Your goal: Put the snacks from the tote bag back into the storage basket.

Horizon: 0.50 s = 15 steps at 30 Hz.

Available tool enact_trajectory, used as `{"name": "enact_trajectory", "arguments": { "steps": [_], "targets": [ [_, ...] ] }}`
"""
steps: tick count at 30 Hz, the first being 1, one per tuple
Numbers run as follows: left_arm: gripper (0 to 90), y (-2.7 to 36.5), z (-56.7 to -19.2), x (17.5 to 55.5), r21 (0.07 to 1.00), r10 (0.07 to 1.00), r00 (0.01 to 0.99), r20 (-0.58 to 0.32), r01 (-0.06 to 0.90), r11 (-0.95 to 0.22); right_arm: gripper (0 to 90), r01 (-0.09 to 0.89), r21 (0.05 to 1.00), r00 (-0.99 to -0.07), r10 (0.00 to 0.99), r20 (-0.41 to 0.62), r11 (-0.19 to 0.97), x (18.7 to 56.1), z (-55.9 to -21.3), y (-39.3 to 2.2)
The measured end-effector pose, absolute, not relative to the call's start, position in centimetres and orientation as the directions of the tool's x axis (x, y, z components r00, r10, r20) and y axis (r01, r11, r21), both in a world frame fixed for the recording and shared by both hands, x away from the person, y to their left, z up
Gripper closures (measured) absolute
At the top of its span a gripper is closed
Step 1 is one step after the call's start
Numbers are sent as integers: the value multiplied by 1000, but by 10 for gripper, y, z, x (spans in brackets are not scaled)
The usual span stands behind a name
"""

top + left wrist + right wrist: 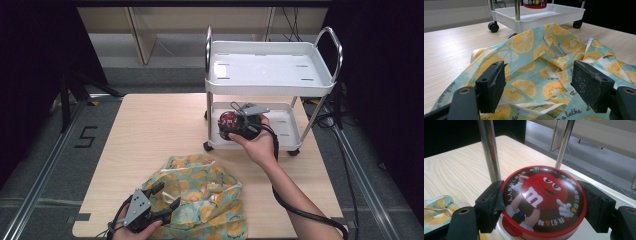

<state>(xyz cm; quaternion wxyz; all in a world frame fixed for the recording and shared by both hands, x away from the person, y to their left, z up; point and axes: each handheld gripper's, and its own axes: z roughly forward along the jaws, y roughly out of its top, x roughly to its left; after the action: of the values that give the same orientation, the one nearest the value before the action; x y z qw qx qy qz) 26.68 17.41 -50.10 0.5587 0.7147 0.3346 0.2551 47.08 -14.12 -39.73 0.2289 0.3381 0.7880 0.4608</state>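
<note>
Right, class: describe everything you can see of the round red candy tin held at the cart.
The round red metal-looking candy tin has a glossy lid showing a red cartoon candy character with white gloves and an "m", ringed by multicoloured characters on a dark brown band. It sits roughly level, lid up, clamped on opposite sides by the black jaws of the right hand-held gripper, at the near edge of the white two-tier cart's lower tray, beside its chrome posts.

We see the cart standing at the counter's far right, the bag lying at the near edge, well apart from it.
</note>
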Motion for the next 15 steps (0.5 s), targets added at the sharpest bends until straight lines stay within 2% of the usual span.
{"name": "enact_trajectory", "arguments": {
  "steps": [15],
  "targets": [
    [267, 175, -501, 269, 972, 753, 658, 9, 172, -162, 270, 319, 879, -670, 740, -54, 353, 480, -403, -136]
  ]
}}
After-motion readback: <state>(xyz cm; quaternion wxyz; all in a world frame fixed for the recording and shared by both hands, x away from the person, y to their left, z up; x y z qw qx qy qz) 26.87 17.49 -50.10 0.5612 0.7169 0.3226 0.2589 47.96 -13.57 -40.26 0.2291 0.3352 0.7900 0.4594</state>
